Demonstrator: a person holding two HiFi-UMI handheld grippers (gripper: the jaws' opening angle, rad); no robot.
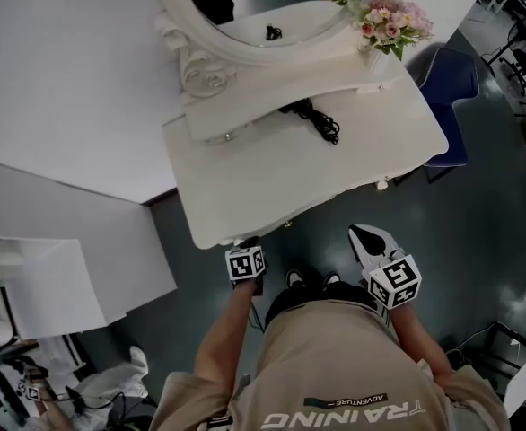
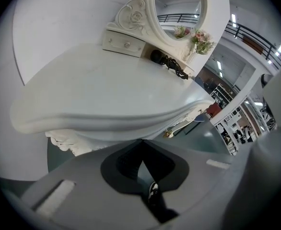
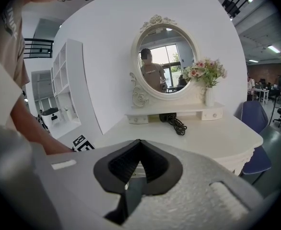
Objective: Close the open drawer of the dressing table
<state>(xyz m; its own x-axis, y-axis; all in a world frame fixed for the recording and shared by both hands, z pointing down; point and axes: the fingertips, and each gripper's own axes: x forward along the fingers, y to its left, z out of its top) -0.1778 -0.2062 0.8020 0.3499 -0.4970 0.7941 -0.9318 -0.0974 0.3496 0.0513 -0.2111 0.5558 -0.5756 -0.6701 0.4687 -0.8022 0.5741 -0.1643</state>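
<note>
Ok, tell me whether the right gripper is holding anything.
No, the right gripper has its jaws tip to tip with nothing between them.

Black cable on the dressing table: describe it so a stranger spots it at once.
Find the white dressing table with its round mirror. Below the mirror, a bundled black cable lies on the tabletop. It is the only dark thing on that white top.
</note>
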